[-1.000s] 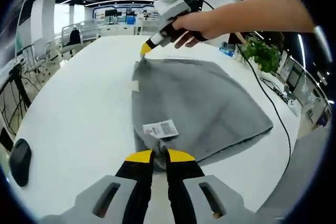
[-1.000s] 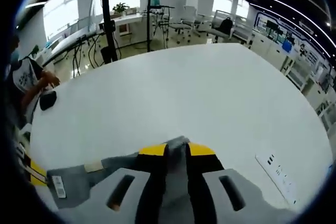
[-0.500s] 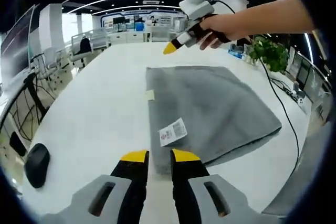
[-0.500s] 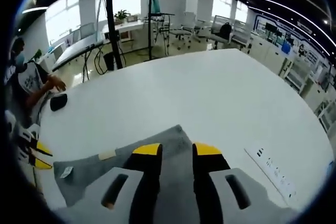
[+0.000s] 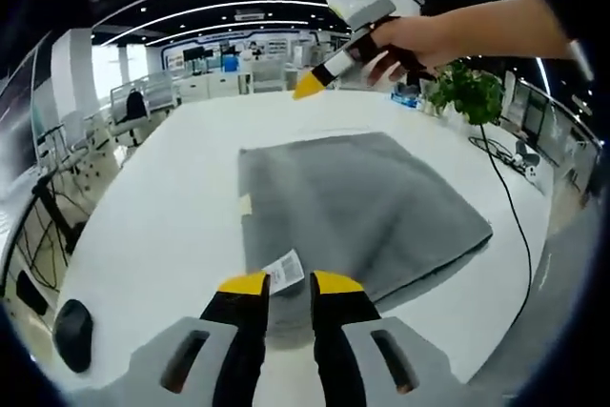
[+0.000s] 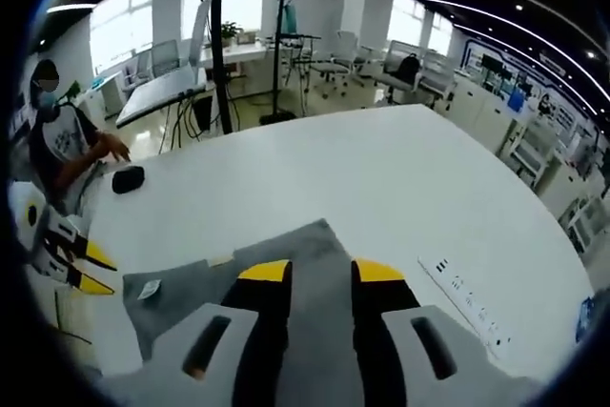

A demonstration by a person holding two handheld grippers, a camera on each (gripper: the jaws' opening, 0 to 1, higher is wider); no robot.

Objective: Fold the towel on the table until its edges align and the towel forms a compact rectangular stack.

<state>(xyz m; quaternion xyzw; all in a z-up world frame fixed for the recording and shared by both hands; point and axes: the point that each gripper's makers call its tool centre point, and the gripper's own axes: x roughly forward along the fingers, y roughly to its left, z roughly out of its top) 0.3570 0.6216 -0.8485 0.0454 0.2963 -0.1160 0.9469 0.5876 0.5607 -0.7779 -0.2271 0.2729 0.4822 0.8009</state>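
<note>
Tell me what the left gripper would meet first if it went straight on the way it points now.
Most likely the towel. The left gripper is open, and its jaws point over the towel's near edge, right by the white tag. Height above the cloth is unclear, so it might skim the table edge of it first.

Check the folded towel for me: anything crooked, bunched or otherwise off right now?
Mostly tidy. The grey towel lies flat on the white table, both claws open and off it. Two oddities: its white label sticks out face-up near the left claw, and the right-hand edge looks slanted, not square.
</note>
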